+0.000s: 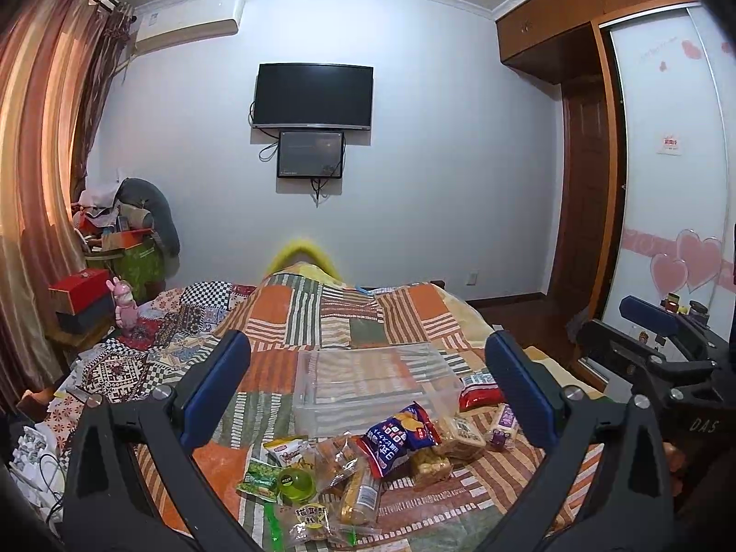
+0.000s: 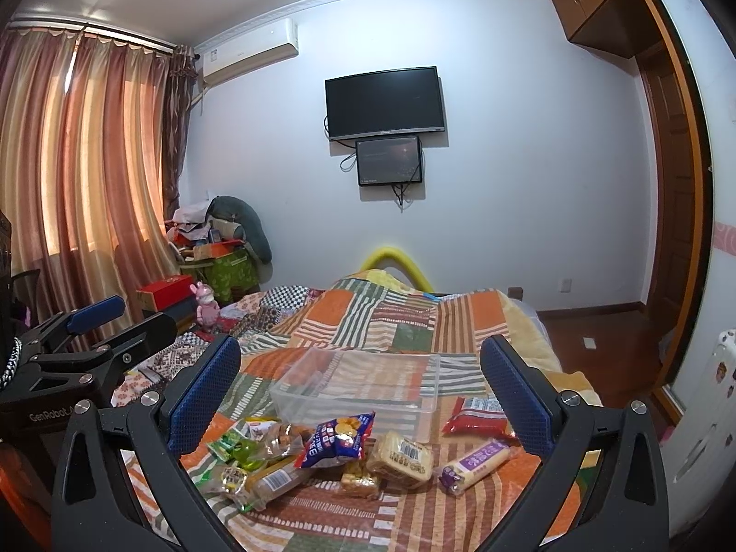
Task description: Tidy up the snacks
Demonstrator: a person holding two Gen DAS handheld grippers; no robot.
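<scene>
Clear plastic bin point(image 1: 375, 379) empty on the patchwork quilt point(image 1: 294, 317), snack packets point(image 1: 363, 460) heaped just before it, left gripper point(image 1: 368, 391) and right gripper point(image 2: 359, 391) wide open, holding nothing; likely first pick next: blue packet point(image 2: 338, 437).

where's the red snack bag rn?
The red bag lies on the quilt right of the clear bin, beside its right end, with the purple-wrapped pack just in front; in the left wrist view it shows right of centre.
</scene>
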